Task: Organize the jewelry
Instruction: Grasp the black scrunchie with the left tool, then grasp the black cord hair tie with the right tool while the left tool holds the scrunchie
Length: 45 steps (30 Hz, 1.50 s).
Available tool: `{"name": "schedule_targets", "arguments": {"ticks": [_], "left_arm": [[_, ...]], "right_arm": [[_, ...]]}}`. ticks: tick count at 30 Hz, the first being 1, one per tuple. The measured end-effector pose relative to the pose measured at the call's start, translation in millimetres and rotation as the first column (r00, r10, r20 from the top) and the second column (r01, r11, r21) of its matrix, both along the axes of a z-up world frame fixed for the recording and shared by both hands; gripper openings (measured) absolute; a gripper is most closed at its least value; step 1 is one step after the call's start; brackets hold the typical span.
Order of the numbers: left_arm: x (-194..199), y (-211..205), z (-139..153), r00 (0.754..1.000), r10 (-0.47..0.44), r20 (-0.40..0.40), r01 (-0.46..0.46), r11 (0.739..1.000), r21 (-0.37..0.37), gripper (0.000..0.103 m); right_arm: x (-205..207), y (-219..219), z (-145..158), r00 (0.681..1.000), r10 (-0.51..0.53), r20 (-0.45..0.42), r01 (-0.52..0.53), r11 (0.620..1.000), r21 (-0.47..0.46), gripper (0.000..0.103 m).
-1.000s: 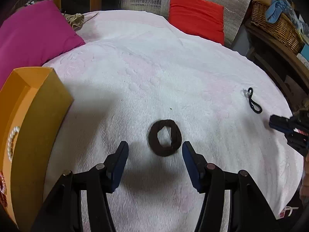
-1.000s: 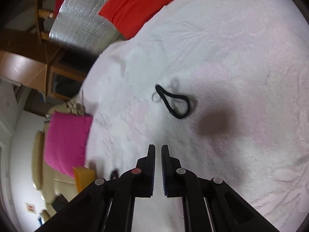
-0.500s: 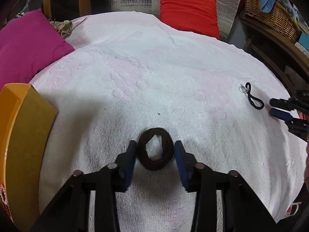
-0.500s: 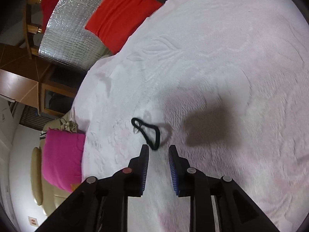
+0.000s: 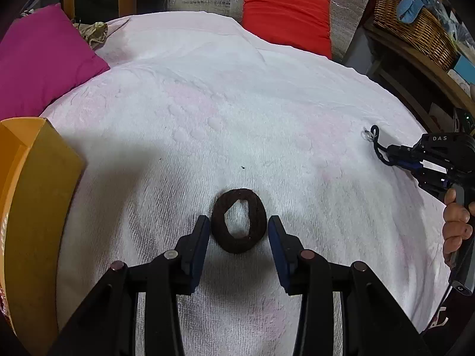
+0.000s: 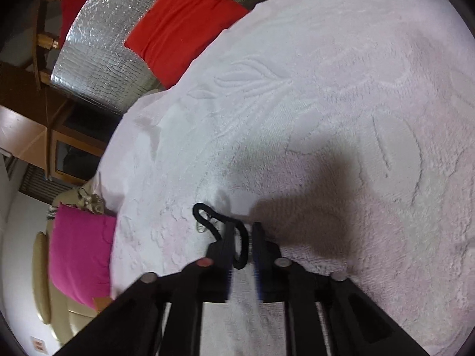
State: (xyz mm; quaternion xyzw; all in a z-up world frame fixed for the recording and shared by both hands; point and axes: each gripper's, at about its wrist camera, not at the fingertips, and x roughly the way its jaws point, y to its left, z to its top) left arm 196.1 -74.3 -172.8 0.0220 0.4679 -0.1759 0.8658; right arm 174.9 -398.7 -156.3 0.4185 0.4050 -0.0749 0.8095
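On the white textured towel, a dark brown fuzzy hair tie ring is seen lying flat between the blue pads of the left gripper; the left pad is about touching it, a thin gap is left at the right pad, so it is not clamped. Far right, a thin black elastic loop is straddled by the right gripper; its jaws have just been closing, gap still visible around the cord, grip not confirmed. A hand is seen on that gripper's handle. An orange cardboard box is set at near left, a magenta cushion behind it, a red cushion at the far edge
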Motion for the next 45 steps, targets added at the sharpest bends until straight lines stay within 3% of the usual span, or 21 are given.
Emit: {"name": "schedule_targets", "arguments": {"ticks": [13,16,20,23,24,30,34,36,45], "left_arm": [[1,-7,-3,1.000,0.011,0.016,-0.012,0.999,0.036,0.041],[-1,-10,-3,1.000,0.005,0.031,-0.007,0.998,0.056,0.034],[-2,-11,-1,0.999,-0.007,0.037,0.005,0.999,0.054,0.020],[-4,-9,3,0.999,-0.013,0.045,0.012,0.999,0.032,0.015],[-6,-9,4,0.999,-0.016,0.049,0.015,0.999,0.028,0.015],[-13,-6,12,0.997,-0.041,0.069,0.041,0.999,0.001,0.015],[-16,-3,12,0.996,-0.050,0.070,0.050,0.999,0.004,0.015],[-15,0,13,0.997,-0.045,0.061,0.045,0.999,-0.003,0.015],[-14,3,18,0.998,-0.016,0.068,0.018,1.000,-0.017,0.015]], "right_arm": [[-39,3,12,0.997,0.078,0.028,-0.080,0.989,0.125,0.010],[-45,-4,17,0.999,0.047,0.026,-0.049,0.994,0.094,0.010],[-44,-17,12,1.000,0.003,0.015,-0.005,0.990,0.140,0.016],[-35,-17,11,1.000,0.000,0.028,-0.003,0.991,0.135,0.037],[-31,-16,11,0.999,0.000,0.038,-0.005,0.992,0.127,0.040],[-3,-3,1,1.000,0.009,0.023,-0.011,0.996,0.089,0.039],[7,2,-1,1.000,0.004,0.030,-0.005,0.999,0.038,0.027],[9,5,-2,1.000,0.017,0.021,-0.017,1.000,0.020,0.010],[-12,14,20,0.990,0.077,0.118,-0.086,0.993,0.075,0.008]]}}
